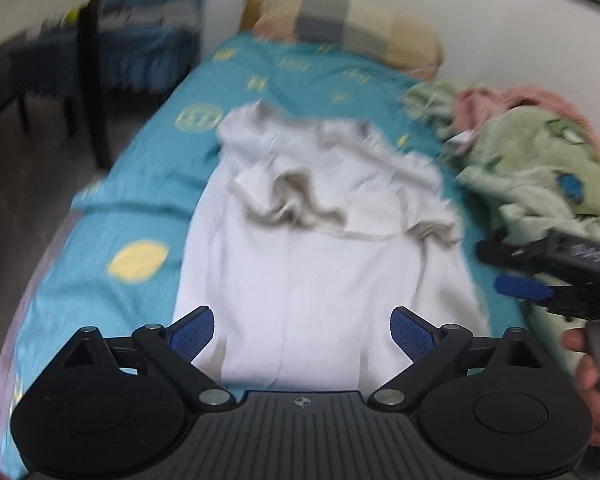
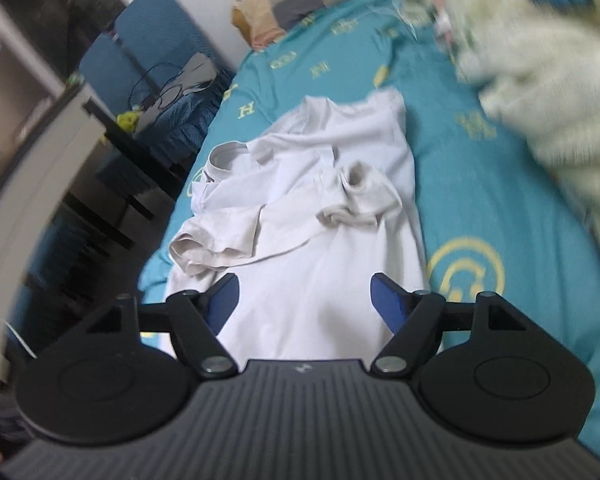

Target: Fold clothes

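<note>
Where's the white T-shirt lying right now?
The white T-shirt lies mid-frame in both wrist views on the teal bedsheet, below the checked pillow, left of the green blanket.

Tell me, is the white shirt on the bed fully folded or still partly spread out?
Partly folded. The white shirt has both sleeves turned in over its chest, rumpled, while its lower body lies flat and unfolded on the teal bedsheet.

This is a bedroom in a home: a bed (image 1: 148,184) with a teal printed sheet, a checked pillow (image 1: 340,20), and a fleece blanket (image 1: 540,168).
</note>
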Tool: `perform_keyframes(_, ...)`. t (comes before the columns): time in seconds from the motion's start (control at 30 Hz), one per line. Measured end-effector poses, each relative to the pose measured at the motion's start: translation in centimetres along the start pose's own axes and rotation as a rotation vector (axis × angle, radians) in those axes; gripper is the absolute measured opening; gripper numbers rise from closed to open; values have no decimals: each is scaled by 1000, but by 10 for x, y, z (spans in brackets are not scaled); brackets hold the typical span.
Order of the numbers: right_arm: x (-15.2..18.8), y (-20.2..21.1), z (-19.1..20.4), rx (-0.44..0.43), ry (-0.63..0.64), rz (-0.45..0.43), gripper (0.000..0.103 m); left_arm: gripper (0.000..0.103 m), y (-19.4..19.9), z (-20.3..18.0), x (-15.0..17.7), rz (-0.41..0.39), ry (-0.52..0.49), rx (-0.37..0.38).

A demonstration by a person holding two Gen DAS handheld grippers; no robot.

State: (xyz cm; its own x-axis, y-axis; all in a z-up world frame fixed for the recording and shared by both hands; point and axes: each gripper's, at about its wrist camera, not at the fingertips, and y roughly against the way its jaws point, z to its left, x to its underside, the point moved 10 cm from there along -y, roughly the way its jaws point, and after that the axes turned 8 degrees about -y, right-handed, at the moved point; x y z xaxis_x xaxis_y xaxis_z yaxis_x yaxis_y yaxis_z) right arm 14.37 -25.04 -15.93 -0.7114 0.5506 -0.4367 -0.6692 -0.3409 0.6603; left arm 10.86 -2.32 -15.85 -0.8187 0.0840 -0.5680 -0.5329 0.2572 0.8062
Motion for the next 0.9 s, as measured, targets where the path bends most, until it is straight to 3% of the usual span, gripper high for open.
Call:
perform_keyframes(0.1,3,-2,-16,-27,-134,34,75,93,-14,14,17,93,135,62)
perform_keyframes(0.23,12,-10,-24,-65,-254,97,76,93,-25,22,31,152,347,201)
perform_keyframes(0.3,22,-13,-19,-137,-323,153,76,87,-30,24,34,157,441,271)
perform_keyframes(0.4,45,-20,-3,-283,-462,278,76,83,-34,20,35,144,478,309)
perform_keyframes(0.5,74,-32,11,-289,-495,392,76,82,-43,18,42,165,519,309)
perform_keyframes(0.63,102,-43,16,-238,-515,479,76,78,-49,27,47,121,615,292)
perform_keyframes(0.73,106,-43,1,-174,-572,466,76,71,-51,41,44,73,711,281)
perform_keyframes(0.9,101,-37,-39,-79,-742,355,76,58,-54,61,45,52,839,283)
